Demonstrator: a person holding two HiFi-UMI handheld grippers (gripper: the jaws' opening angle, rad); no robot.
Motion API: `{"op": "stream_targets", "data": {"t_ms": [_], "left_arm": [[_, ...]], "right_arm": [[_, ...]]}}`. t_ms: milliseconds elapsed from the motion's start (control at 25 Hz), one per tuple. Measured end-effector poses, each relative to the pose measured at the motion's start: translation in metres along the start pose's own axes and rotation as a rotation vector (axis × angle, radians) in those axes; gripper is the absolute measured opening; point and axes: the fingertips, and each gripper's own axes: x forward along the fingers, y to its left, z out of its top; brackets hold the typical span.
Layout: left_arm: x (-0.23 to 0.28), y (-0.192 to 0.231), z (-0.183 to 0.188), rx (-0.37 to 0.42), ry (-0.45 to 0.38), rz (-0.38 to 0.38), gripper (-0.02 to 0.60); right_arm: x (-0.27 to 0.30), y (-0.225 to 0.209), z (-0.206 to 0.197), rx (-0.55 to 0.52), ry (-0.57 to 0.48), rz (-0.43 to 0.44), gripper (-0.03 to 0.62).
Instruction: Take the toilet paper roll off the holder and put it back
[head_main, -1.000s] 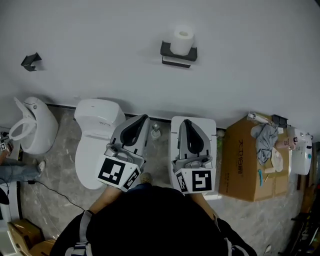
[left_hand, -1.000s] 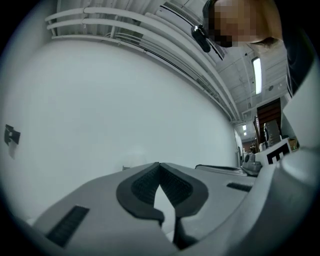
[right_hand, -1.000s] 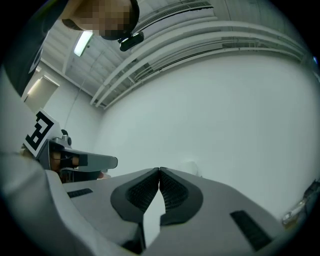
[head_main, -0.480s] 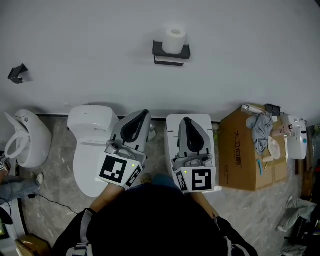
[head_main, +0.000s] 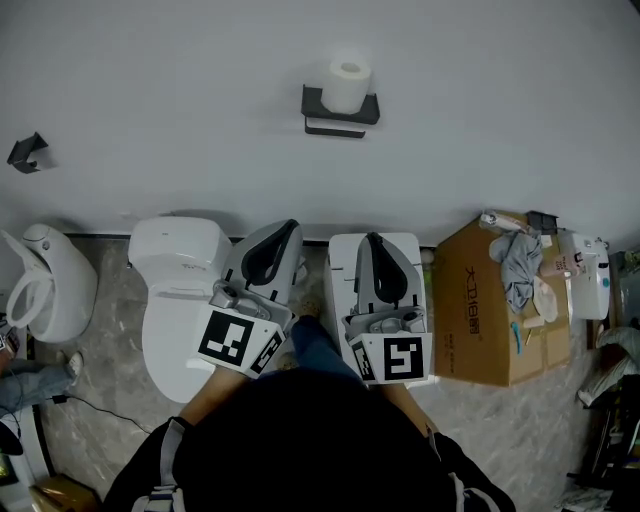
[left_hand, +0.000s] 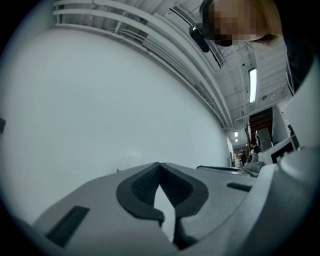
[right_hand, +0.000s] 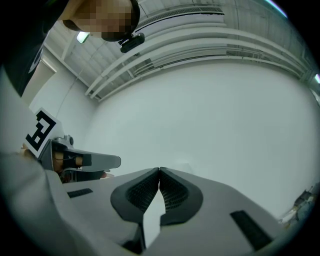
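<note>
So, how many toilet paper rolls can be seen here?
1. The roll stands upright on the black holder on the wall. Another could be hidden in the cardboard box.

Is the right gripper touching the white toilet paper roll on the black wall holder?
Apart. The head view shows a wide stretch of bare wall between the right gripper and the white toilet paper roll.

My left gripper (head_main: 287, 230) and right gripper (head_main: 373, 240) partly hide two toilets (head_main: 175, 300). The left edge crops a third toilet (head_main: 55, 275), and the clutter (head_main: 520, 270) on the cardboard box (head_main: 475, 310) is too small to identify.

One toilet paper roll (head_main: 349, 84), one holder (head_main: 313, 101), two grippers (head_main: 284, 234) (head_main: 372, 241), one cardboard box (head_main: 478, 312)
</note>
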Motion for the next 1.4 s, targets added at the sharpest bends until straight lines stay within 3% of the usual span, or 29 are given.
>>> {"op": "stream_targets", "data": {"t_ms": [800, 1400], "left_arm": [[0.135, 0.074, -0.002, 0.011, -0.012, -0.02, 0.003], [0.206, 0.095, -0.012, 0.01, -0.004, 0.017, 0.004]], "right_arm": [[0.138, -0.073, -0.022, -0.021, -0.011, -0.006, 0.023], [0.196, -0.108, -0.042, -0.02, 0.012, 0.077, 0.023]]}}
